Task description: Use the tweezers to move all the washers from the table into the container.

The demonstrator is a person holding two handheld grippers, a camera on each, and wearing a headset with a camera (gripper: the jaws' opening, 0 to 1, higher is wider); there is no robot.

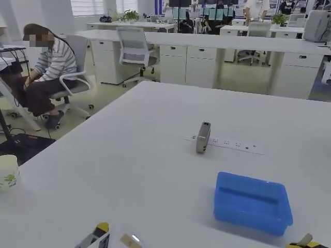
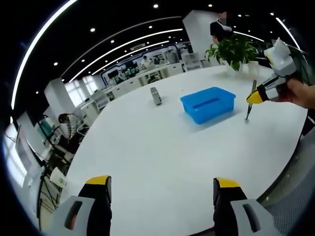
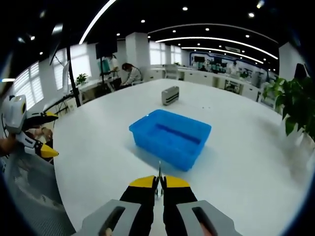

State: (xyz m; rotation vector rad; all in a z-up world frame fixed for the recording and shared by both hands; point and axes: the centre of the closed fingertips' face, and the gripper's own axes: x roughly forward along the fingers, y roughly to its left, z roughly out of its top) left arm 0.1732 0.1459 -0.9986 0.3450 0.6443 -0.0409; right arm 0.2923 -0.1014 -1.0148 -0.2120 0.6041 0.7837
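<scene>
The thin steel tweezers (image 3: pixel 159 173) are pinched between the yellow-tipped jaws of my right gripper (image 3: pixel 158 183), which are drawn narrow onto them, with the tips pointing down toward the tabletop. Just beyond them the blue rectangular plastic container (image 3: pixel 162 142) rests on the wide white table (image 1: pixel 129 155), on my right-hand side. My left gripper (image 2: pixel 162 183) hangs over the near edge with its jaws spread wide, carrying nothing. Farther back a small silver metal block (image 1: pixel 202 137) stands at the end of a flat white power strip (image 1: pixel 235 145).

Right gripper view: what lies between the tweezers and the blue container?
Bare white table runs from tweezers to container, shown in the right gripper view.
</scene>
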